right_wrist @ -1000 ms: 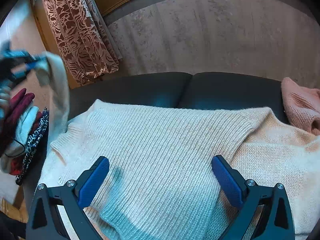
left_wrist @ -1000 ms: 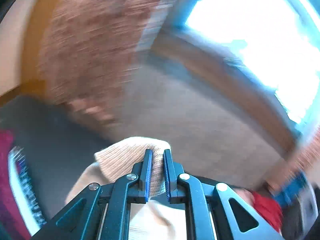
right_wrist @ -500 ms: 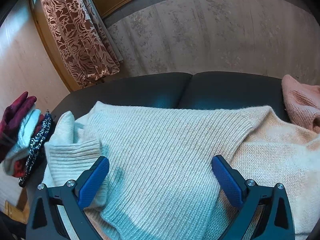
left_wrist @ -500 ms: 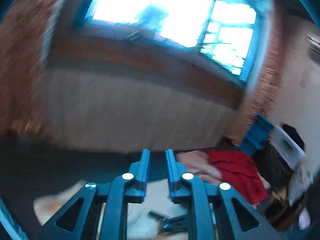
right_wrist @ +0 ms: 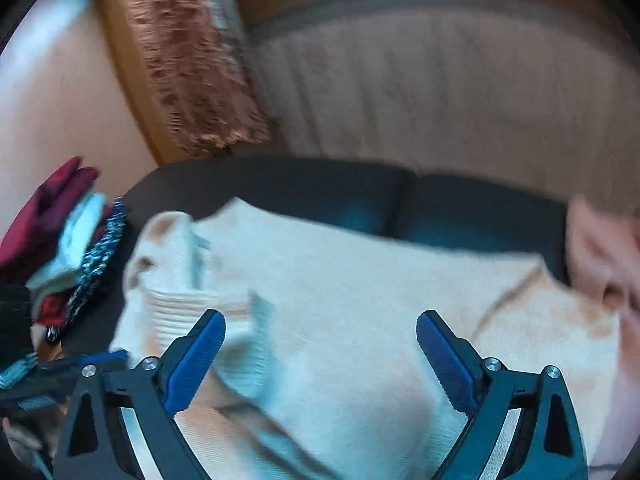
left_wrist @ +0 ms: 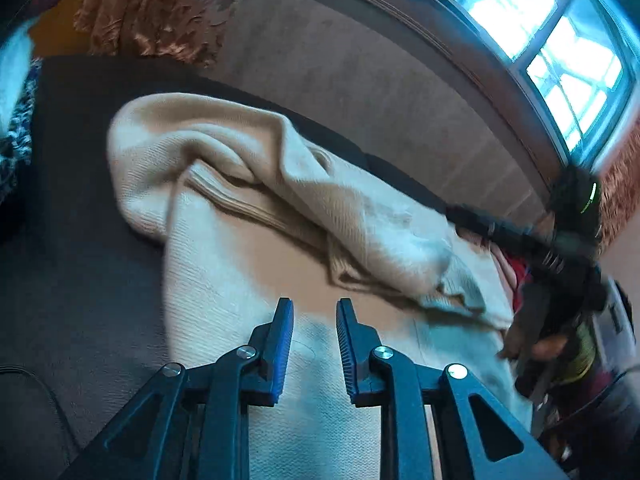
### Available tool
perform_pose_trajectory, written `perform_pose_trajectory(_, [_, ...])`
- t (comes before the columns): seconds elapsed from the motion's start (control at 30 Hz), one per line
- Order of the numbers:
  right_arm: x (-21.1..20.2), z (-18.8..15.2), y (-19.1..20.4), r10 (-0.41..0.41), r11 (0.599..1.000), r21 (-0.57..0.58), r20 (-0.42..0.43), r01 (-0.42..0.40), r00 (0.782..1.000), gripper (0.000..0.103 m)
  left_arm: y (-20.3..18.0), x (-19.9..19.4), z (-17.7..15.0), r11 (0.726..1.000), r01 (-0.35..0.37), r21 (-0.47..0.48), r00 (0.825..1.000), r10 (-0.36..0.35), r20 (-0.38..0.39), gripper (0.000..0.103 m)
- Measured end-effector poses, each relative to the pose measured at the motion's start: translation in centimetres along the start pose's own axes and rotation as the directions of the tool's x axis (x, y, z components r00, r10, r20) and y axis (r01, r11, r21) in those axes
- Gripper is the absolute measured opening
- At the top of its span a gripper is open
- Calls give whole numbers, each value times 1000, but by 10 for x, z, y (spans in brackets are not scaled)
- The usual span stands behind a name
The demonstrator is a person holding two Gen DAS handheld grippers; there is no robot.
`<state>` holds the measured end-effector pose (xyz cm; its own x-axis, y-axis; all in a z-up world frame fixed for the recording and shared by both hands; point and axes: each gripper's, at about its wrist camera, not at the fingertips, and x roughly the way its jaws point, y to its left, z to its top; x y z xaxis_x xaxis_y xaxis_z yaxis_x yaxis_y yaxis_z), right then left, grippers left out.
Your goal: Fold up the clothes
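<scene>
A cream knitted sweater [left_wrist: 224,280] lies spread on a dark sofa [left_wrist: 80,240]. One sleeve [left_wrist: 340,208] is folded across its body. My left gripper [left_wrist: 315,308] hovers low over the sweater's near part, its jaws opening a little, with nothing between them. The right wrist view, which is blurred, shows the same sweater [right_wrist: 360,300] below my right gripper [right_wrist: 320,324]. That gripper is wide open and holds nothing. It also shows at the far right of the left wrist view as a dark shape [left_wrist: 560,248].
A pile of red, white and patterned clothes [right_wrist: 60,240] sits at the sofa's left end. A pink knit garment [right_wrist: 596,248] lies at the right end, with a red garment [left_wrist: 516,276] near it. Behind the sofa are a papered wall, a brown curtain [right_wrist: 192,60] and a bright window [left_wrist: 540,20].
My left gripper let go of the sleeve it held up, and the sleeve now lies across the sweater. The gripper came down low over the sweater. My right gripper lifted and tilted slightly.
</scene>
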<state>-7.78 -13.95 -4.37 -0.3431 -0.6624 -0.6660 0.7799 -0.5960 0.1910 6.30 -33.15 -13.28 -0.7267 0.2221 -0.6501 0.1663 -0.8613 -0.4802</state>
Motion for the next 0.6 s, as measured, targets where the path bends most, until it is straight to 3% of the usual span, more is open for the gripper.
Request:
perform_pose_trajectory(0.07, [5, 10, 18, 33, 998, -49, -22, -34, 999, 98, 1, 6, -7, 1000, 2, 0, 1000, -2, -26, 22])
perform_pose_trajectory(0.17, [26, 20, 33, 65, 996, -64, -88, -70, 994, 98, 7, 4, -12, 999, 31, -11, 1000, -31, -3, 22])
perform_pose_trajectory(0.27, [61, 17, 37, 39, 998, -44, -213, -50, 976, 97, 17, 2, -15, 996, 75, -50, 997, -74, 7, 21])
perform_pose_trajectory(0.37, [76, 10, 46, 3, 997, -75, -268, -23, 963, 79, 15, 0, -17, 996, 82, -36, 996, -81, 23, 20])
perform_pose_trajectory(0.4, [73, 10, 51, 7, 996, -85, -263, -31, 965, 56, 16, 0, -18, 996, 81, -29, 996, -80, 29, 20])
perform_pose_trajectory(0.47, [65, 10, 61, 22, 993, -103, -267, -51, 964, 21, 16, 1, -19, 996, 84, -30, 996, -83, 35, 20])
perform_pose_trajectory(0.5, [61, 11, 67, -1, 991, -129, -264, -34, 965, 11, 17, 1, -18, 996, 87, -31, 996, -86, 37, 20])
perform_pose_trajectory(0.6, [45, 17, 78, 8, 991, -131, -250, -42, 968, 11, 19, -1, -17, 995, 96, -35, 995, -94, 41, 20])
